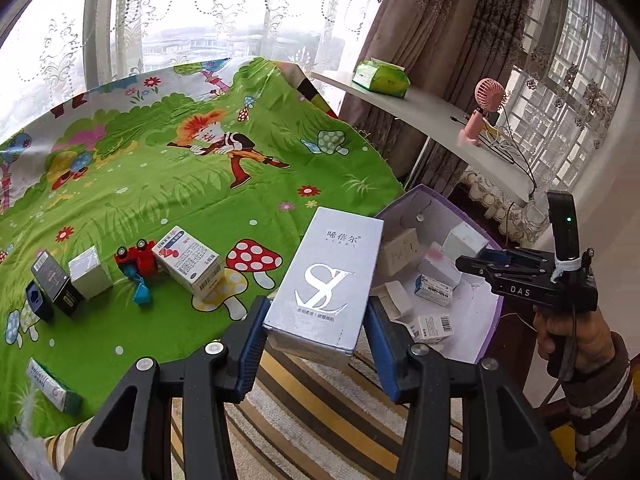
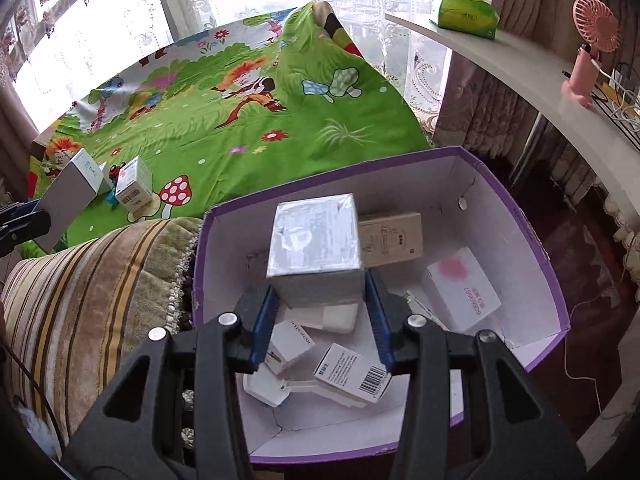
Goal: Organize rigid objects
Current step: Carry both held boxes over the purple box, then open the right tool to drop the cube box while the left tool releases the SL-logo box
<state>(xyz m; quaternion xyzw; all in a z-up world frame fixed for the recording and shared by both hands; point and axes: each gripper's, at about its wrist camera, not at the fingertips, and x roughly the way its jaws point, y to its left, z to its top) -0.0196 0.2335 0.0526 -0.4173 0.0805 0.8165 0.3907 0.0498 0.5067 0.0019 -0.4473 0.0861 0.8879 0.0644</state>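
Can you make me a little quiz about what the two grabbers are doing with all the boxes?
1. True or false: both grippers are holding a box.
2. Which box hangs over the purple bin? A) the silver box with the big SL logo B) the foil-wrapped cube C) the green tissue pack
3. What toy lies on the green cartoon cloth beside the medicine box?

Key:
1. True: the left gripper grips the logo box, the right gripper grips the cube.
2. B
3. A red toy car, tipped over.
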